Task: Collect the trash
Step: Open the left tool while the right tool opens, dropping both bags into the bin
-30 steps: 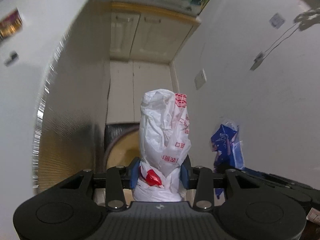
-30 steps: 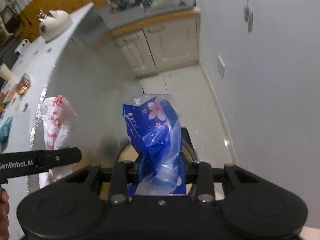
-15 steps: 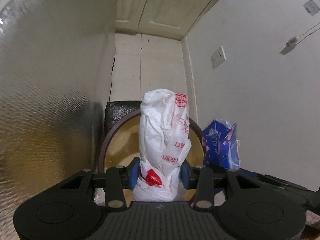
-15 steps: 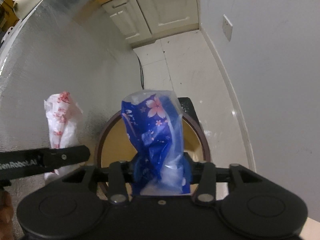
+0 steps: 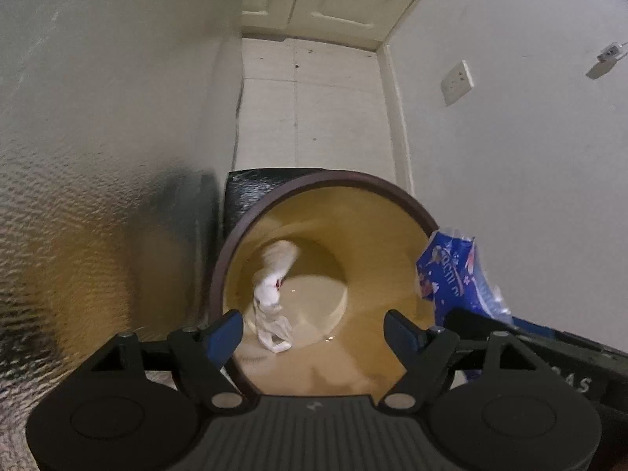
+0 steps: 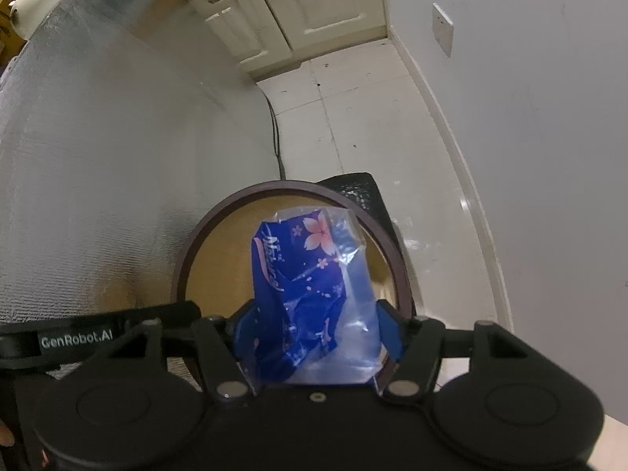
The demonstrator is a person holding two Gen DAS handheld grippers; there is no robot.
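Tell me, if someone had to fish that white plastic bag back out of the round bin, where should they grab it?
Probably by the bunched upper end of the white plastic bag, coming straight down through the bin's open mouth. The bag lies inside against the bin's left wall, blurred, long and crumpled. The deep walls block any sideways approach, and soft gathered plastic pinches easily between fingers.

The white bag (image 5: 271,294) in the bin (image 5: 392,235) is motion-blurred, its print unreadable.
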